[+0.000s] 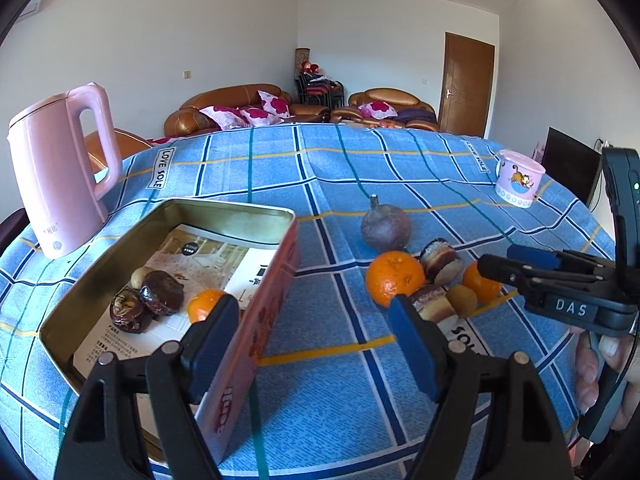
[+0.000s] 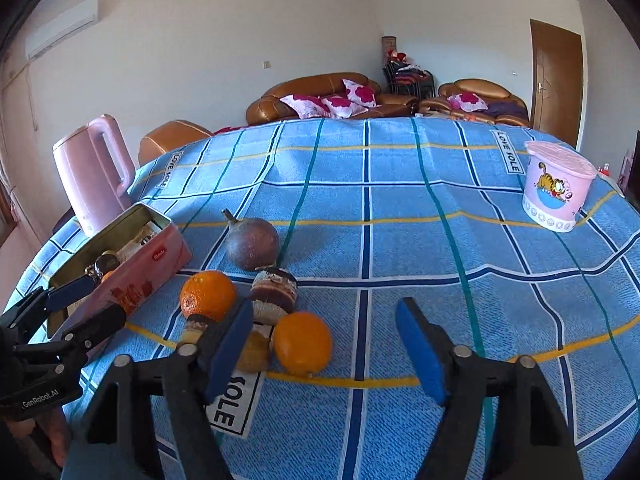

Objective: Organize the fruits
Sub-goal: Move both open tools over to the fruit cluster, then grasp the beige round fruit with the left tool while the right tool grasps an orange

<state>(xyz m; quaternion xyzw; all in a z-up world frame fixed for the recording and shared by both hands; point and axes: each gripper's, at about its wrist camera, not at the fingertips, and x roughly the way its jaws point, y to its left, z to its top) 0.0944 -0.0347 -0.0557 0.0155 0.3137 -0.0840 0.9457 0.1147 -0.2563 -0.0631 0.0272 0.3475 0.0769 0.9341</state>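
Right gripper jaws apart, nothing between them, just beside the near orange on the tablecloth. Left gripper also gapes empty, straddling the tin's near wall. Orange likely light, firm, prone to roll: pinch across its middle.

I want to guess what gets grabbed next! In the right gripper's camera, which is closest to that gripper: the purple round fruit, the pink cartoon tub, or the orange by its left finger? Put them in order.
1. Orange, just ahead of the right gripper, left of middle.
2. Purple round fruit, farther back, left.
3. Pink cartoon tub, far right, by the table's edge.
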